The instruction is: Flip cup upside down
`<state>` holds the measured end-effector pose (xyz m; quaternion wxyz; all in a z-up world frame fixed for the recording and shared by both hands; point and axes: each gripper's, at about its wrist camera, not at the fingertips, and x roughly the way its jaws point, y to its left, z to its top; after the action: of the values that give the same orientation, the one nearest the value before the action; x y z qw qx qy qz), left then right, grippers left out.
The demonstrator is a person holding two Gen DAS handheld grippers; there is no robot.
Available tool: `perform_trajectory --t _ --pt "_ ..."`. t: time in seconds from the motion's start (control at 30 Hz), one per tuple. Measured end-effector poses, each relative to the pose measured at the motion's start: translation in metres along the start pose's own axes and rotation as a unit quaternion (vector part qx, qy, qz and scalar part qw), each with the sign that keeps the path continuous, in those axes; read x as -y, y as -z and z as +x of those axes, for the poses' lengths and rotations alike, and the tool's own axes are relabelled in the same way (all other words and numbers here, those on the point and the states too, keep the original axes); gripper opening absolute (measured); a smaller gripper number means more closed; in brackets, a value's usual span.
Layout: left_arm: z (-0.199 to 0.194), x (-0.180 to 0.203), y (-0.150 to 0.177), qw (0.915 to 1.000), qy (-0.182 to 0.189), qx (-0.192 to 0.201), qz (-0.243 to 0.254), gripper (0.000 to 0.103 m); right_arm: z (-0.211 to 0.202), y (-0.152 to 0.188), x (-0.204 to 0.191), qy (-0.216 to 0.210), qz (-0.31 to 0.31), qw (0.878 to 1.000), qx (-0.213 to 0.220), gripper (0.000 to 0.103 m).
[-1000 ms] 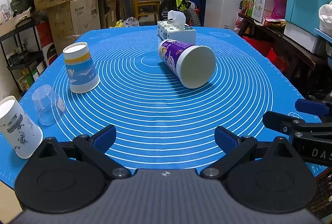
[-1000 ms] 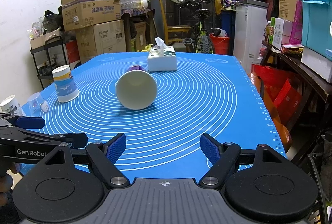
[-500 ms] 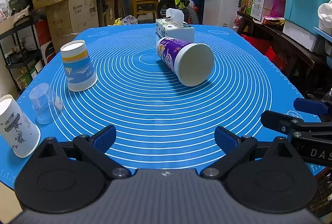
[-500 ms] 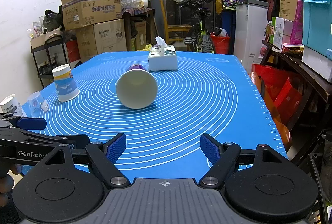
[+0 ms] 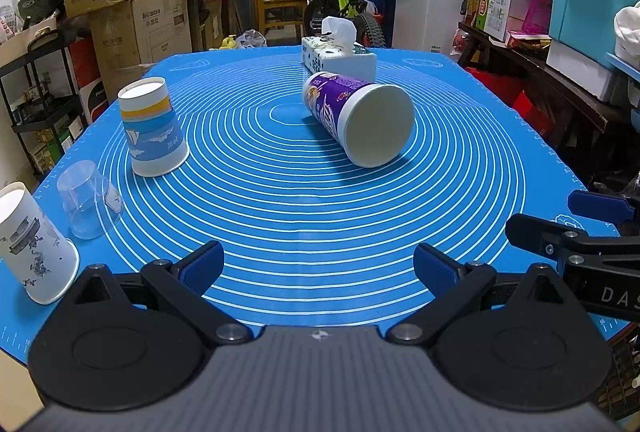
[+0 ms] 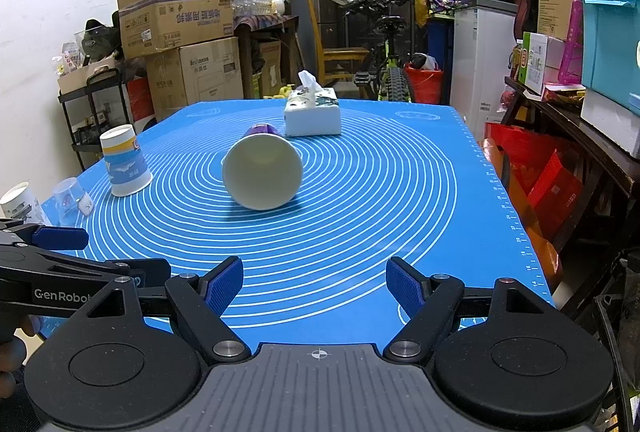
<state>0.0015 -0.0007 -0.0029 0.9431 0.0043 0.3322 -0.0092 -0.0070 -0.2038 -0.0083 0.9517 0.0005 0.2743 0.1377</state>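
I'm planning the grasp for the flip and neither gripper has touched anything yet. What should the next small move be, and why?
Probably ease the right gripper forward toward the purple cup. That cup lies on its side on the blue mat, open mouth facing this gripper and almost straight ahead, while the blue-and-yellow cup already stands upside down. Both the right gripper and the left gripper are open and empty.

Purple cup (image 5: 358,122) sideways on mat (image 5: 280,200)
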Motion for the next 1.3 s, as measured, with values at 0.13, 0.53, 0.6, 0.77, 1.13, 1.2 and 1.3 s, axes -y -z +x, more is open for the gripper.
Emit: perform_trajectory --t 0.13,0.53,0.6,0.77,1.13,1.2,1.3 --pt "0.0 0.0 0.0 1.0 0.0 0.0 0.0 0.1 0.001 0.001 0.0 0.0 0.0 1.0 0.0 0.081" --pt "0.0 0.0 0.0 1.0 0.0 0.0 0.0 0.1 0.0 0.0 0.0 0.0 0.0 1.0 0.0 0.081" --pt "-0.001 0.0 0.0 1.0 0.0 0.0 0.0 0.1 0.001 -0.001 0.0 0.001 0.0 1.0 -0.001 0.081" --pt "-0.002 0.001 -0.002 1.0 0.001 -0.001 0.0 0.1 0.001 -0.001 0.001 0.0 0.0 1.0 -0.001 0.081" --pt "0.001 0.003 -0.023 0.9996 0.003 0.023 -0.015 0.1 0.003 -0.018 0.011 0.001 -0.001 1.0 0.016 0.081" --pt "0.006 0.003 -0.032 0.9995 0.009 0.024 -0.02 0.101 0.005 -0.026 0.015 0.003 -0.003 1.0 0.022 0.081" --pt "0.016 0.007 -0.047 0.9993 0.015 0.029 -0.017 0.102 0.009 -0.038 0.021 0.006 -0.003 0.999 0.031 0.081"
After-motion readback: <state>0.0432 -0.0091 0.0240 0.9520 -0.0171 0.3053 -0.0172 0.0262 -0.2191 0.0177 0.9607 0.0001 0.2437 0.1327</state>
